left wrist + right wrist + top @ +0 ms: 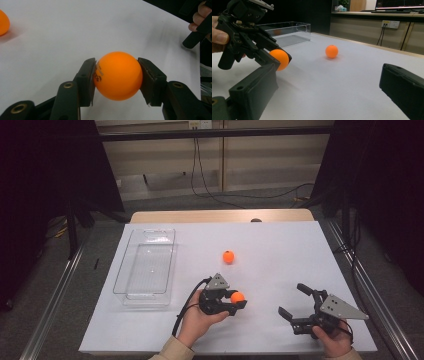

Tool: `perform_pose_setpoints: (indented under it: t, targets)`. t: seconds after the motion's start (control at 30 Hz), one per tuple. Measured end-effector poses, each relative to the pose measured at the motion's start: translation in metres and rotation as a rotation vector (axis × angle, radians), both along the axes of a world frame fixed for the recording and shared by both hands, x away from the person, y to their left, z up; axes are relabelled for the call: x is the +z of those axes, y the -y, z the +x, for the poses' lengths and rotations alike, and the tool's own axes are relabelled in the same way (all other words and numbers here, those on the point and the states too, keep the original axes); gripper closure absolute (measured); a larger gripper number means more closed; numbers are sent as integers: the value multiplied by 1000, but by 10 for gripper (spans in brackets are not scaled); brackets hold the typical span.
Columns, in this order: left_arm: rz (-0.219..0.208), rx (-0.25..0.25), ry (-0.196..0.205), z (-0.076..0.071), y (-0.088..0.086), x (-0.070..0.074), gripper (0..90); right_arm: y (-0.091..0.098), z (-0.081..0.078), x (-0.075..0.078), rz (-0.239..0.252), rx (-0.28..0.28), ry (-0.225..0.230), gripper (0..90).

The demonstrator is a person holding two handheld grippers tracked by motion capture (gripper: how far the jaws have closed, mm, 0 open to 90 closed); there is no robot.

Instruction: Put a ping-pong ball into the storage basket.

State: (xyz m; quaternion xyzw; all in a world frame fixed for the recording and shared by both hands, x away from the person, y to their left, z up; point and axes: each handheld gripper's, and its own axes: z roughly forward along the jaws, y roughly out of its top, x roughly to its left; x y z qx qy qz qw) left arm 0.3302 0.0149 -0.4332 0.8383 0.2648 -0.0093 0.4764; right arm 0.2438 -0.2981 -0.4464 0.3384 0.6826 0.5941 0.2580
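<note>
Orange ball (117, 75) sits clamped between my left gripper's (236, 301) jaws; left gripper view shows both pads pressed on its sides, some print on the ball facing the left pad. In the high view that gripper is low centre on the white table (280, 250), hand (198, 320) wrapped round its body, cable trailing off toward the near edge. I can't tell from these views whether the held ball touches the tabletop, though the right gripper view has it just above or at the surface. Second orange ball (228, 256) lies free on the table, further from me, well apart from the held one; it also shows at the top left corner of the left gripper view and mid-frame in the right gripper view. My right gripper (296, 301) is near the table's front right, jaws spread wide with nothing between them, pointing left toward the other gripper. Clear tray (123, 270) stands on the left part of the table, well apart from both balls, long side running away from me. Table front edge is at my side; floor and cables beyond the far edge.
</note>
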Motion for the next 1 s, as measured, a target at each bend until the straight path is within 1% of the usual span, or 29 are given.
perform_pose_setpoints:
  t: [0.07,0.33,0.47,0.57,0.9,1.0]
  targets:
    - [-4,7,-4,0,-1,1,509,0,0,0,-2,3,-3,9]
    - [-3,24,5,3,-6,4,509,0,0,0,-3,5,-2,10]
    - [-11,37,6,4,-9,5,509,1,0,0,-4,2,-5,10]
    - [-19,42,5,5,-9,6,509,1,0,1,-5,2,-7,10]
    - [-22,57,10,9,-12,9,509,3,0,1,-1,-9,-12,9]
    - [-25,61,6,9,-13,10,509,3,1,0,-9,-9,-11,9]
